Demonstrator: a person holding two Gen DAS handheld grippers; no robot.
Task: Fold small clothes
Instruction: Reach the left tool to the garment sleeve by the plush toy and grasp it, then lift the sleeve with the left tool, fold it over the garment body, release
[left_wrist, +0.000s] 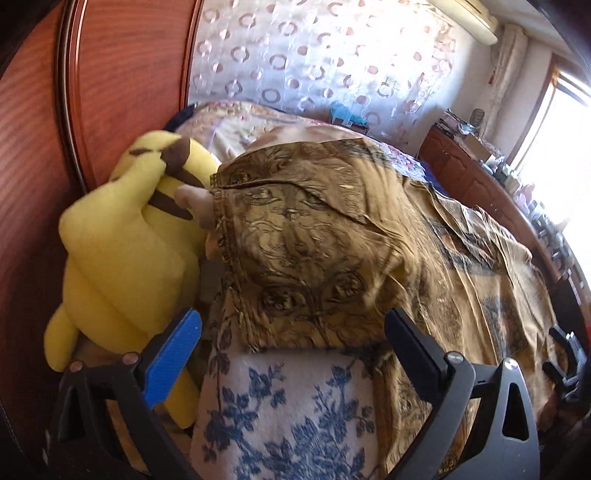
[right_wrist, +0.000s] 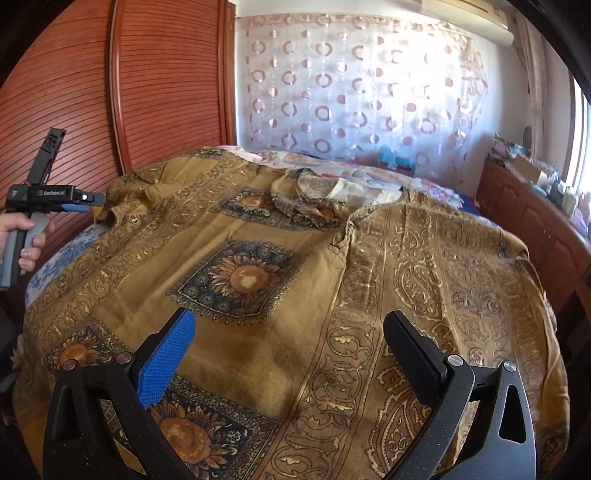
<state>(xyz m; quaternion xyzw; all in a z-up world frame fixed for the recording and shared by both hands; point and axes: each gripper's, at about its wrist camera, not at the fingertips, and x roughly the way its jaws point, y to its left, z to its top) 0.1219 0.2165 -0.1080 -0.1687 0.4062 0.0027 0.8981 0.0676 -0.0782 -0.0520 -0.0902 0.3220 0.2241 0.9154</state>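
A golden-brown patterned garment (right_wrist: 295, 258) with sunflower squares lies spread flat over the bed; its neckline (right_wrist: 306, 199) is at the far side. In the left wrist view its sleeve end (left_wrist: 306, 251) is bunched up ahead of my left gripper (left_wrist: 291, 339), which is open and empty just short of the cloth. My right gripper (right_wrist: 290, 343) is open and empty above the garment's near part. The left gripper also shows at the left edge of the right wrist view (right_wrist: 74, 201), held in a hand.
A yellow plush toy (left_wrist: 125, 254) lies at the bed's left side against a red-brown wooden wardrobe (left_wrist: 37, 147). A blue floral white sheet (left_wrist: 295, 413) lies under the garment. A wooden cabinet (right_wrist: 528, 221) with clutter stands on the right, a curtain (right_wrist: 362, 92) behind.
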